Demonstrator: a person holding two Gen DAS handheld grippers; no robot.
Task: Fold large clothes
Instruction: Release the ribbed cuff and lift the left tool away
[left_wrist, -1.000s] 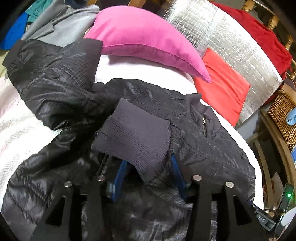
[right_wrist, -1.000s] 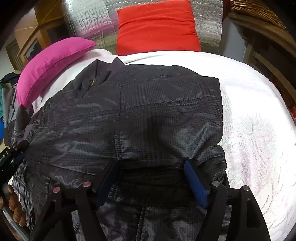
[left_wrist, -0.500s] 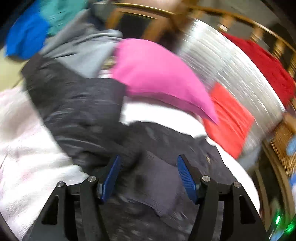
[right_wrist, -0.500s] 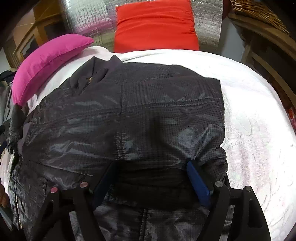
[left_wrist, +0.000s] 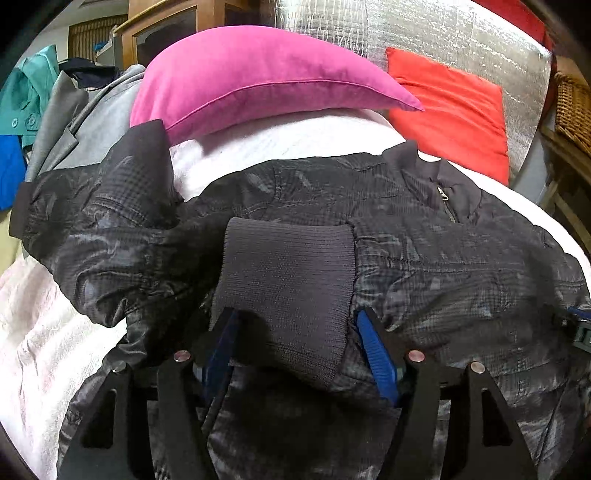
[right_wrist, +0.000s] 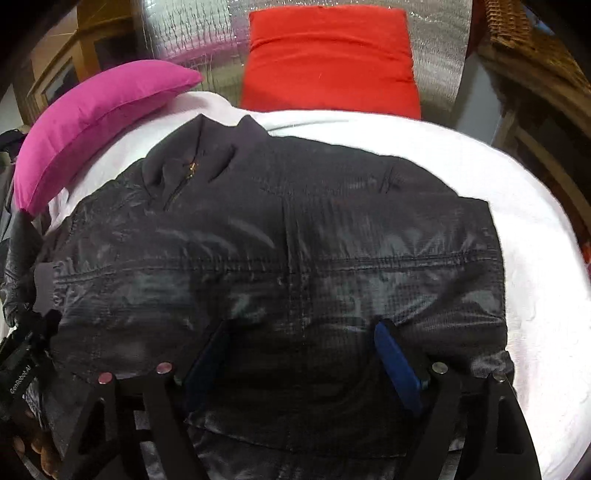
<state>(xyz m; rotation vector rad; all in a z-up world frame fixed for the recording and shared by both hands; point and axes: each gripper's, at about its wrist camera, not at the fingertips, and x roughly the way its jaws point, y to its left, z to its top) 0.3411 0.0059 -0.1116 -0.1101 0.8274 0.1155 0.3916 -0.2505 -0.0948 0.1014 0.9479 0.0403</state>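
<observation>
A black quilted jacket (left_wrist: 424, 236) lies on a white bedspread (left_wrist: 295, 140), collar toward the cushions. One sleeve is folded across its front, and its ribbed cuff (left_wrist: 288, 280) lies flat between the blue pads of my left gripper (left_wrist: 295, 332). The jaws are opening and the pads do not squeeze the cuff. In the right wrist view the jacket (right_wrist: 288, 240) fills the middle. My right gripper (right_wrist: 301, 350) stands wide, with a loose fold of the jacket's side bulging between its pads. The left gripper (right_wrist: 22, 354) shows at that view's left edge.
A pink cushion (left_wrist: 258, 74) and a red cushion (left_wrist: 450, 107) lean against a silver foil panel (left_wrist: 424, 33) at the head of the bed. Grey and teal clothes (left_wrist: 55, 110) are piled at the left. A wicker basket (left_wrist: 572, 107) and wooden furniture stand at the right.
My left gripper rolled and swung over the jacket; the pinched cuff now lies flat on the front with the jaws spread wider. The right gripper's jaws widened slightly and it shifted a little.
</observation>
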